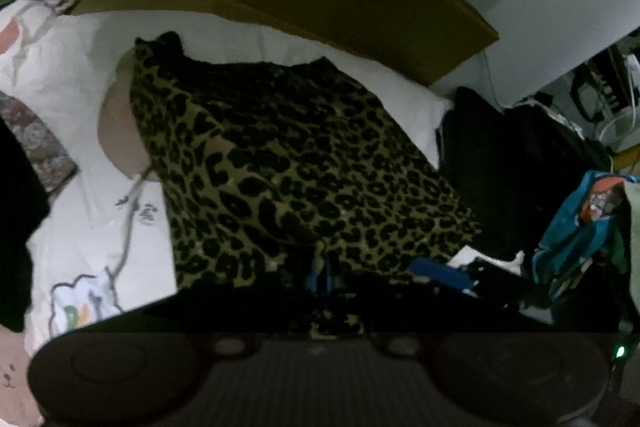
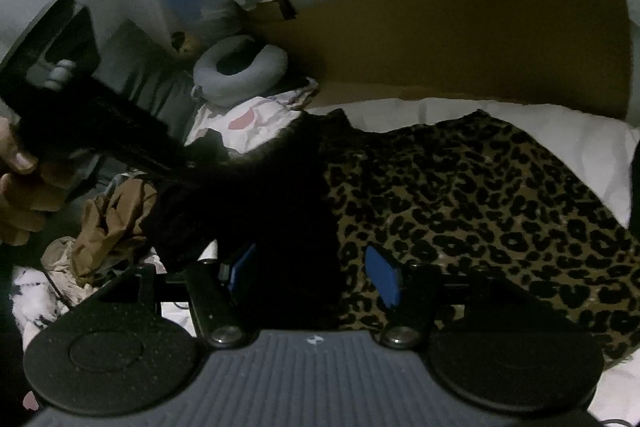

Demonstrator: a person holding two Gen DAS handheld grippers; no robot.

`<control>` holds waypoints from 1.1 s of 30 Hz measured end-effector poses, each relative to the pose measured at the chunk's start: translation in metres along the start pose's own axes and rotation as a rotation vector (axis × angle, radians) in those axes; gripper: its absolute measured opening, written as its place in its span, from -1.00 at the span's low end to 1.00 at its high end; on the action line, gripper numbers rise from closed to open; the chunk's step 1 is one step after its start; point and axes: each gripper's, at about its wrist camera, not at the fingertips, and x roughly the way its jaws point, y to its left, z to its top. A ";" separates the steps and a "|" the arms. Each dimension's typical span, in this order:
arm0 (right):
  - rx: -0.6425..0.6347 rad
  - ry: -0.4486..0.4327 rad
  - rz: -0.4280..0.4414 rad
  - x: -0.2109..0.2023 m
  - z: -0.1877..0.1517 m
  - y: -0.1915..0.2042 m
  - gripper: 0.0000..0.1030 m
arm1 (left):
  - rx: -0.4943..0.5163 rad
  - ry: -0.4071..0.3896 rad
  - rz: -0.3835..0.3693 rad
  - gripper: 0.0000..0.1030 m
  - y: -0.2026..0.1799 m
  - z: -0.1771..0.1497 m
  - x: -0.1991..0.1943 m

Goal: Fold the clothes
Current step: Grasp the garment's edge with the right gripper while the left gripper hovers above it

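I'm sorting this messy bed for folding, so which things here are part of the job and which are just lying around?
Job: leopard-print garment, left gripper shut on its edge, right gripper open.
Lying about: cardboard box, grey neck pillow, tan clothing, teal bag.

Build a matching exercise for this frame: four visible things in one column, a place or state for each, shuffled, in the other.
Things:
1. leopard-print garment
2. grey ring-shaped neck pillow
3. brown cardboard box
4. right claw

Places or states:
A. stands along the far edge of the white bedding
B. blue pads apart, open over fabric
C. spread on the white bedding
D. lies at the left end of the box

Pairs: 1-C, 2-D, 3-A, 4-B
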 end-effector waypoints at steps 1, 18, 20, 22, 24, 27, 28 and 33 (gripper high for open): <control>0.002 -0.002 0.007 0.002 -0.001 0.001 0.29 | 0.003 0.002 -0.007 -0.92 -0.003 0.000 0.004; 0.006 -0.061 0.004 0.004 0.005 0.001 0.29 | -0.026 0.001 -0.149 -0.92 -0.034 -0.004 0.035; 0.004 -0.063 -0.001 0.005 0.004 0.001 0.29 | -0.039 0.012 -0.159 -0.92 -0.035 -0.006 0.037; -0.003 -0.061 -0.015 0.008 0.004 0.000 0.29 | -0.032 0.017 -0.164 -0.92 -0.039 -0.008 0.038; -0.009 -0.061 -0.024 0.010 0.005 0.000 0.26 | -0.025 0.022 -0.172 -0.92 -0.044 -0.010 0.040; -0.015 -0.054 -0.036 0.012 0.006 0.001 -0.24 | -0.039 0.025 -0.191 -0.91 -0.049 -0.011 0.043; -0.019 -0.047 -0.045 0.013 0.006 0.001 -0.45 | -0.032 0.022 -0.191 -0.91 -0.051 -0.011 0.043; 0.014 -0.045 -0.072 0.012 0.002 -0.010 -0.92 | 0.024 -0.001 -0.204 -0.79 -0.061 -0.014 0.039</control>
